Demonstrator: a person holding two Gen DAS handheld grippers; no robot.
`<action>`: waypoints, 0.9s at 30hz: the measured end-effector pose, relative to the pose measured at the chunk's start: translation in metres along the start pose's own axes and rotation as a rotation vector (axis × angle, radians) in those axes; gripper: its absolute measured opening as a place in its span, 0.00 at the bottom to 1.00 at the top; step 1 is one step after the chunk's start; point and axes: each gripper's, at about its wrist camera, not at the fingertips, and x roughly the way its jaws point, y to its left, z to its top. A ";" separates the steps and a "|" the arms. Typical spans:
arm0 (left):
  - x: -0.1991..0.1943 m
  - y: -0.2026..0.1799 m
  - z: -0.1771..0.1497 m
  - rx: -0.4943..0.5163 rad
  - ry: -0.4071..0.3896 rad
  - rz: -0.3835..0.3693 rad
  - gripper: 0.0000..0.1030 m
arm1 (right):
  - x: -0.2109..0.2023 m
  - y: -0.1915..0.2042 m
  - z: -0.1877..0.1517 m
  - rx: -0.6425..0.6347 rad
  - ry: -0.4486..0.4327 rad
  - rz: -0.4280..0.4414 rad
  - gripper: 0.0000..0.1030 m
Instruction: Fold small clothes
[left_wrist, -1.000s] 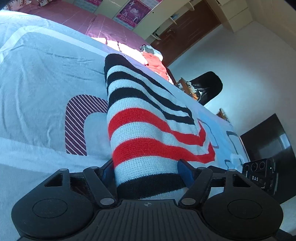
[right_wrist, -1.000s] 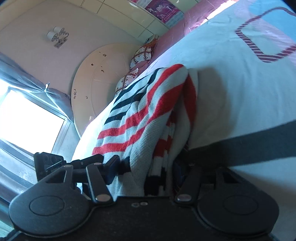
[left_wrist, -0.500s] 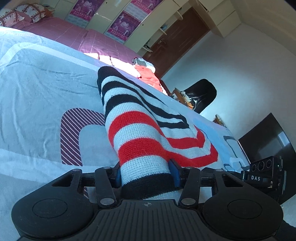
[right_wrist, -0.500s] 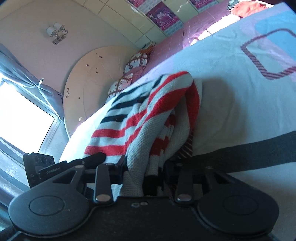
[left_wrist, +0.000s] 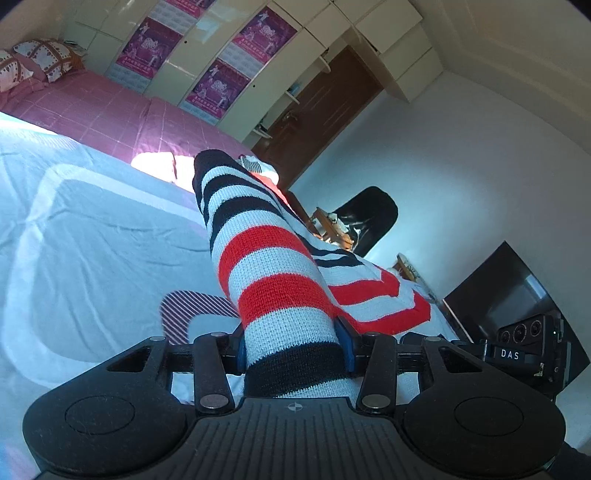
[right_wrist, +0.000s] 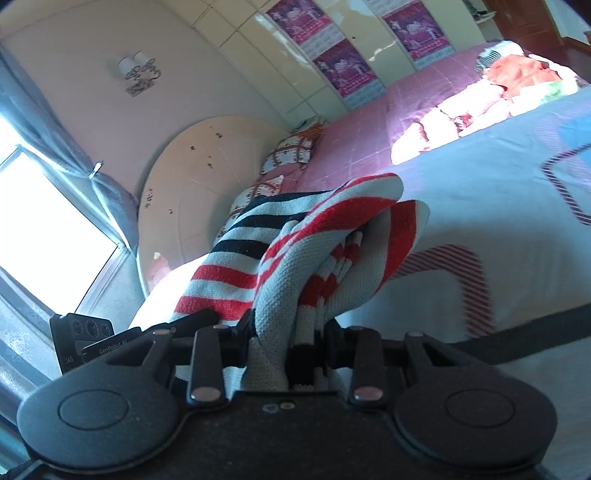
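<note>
Both grippers, left (left_wrist: 293, 345) and right (right_wrist: 286, 345), now clamp the sweater (left_wrist: 273, 280); left jaws closing; you have lifted its edge off the bed (left_wrist: 92, 251) to fold.

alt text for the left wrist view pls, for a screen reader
The left claw is closing on the bunched end of a striped sweater, red, white and dark, which runs away from the camera over a pale blue bedspread. Behind are a pink sheet, cupboards with posters and a brown door.

Coarse, matt knitted sweater (left_wrist: 280, 288)
</note>
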 end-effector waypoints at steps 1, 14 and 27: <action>-0.012 0.005 0.003 0.001 -0.009 0.009 0.44 | 0.008 0.009 -0.001 -0.009 0.005 0.011 0.34; -0.169 0.106 0.010 -0.058 -0.086 0.205 0.44 | 0.135 0.118 -0.030 -0.067 0.153 0.170 0.34; -0.172 0.151 -0.015 -0.109 -0.059 0.211 0.44 | 0.174 0.146 -0.053 -0.064 0.217 0.147 0.34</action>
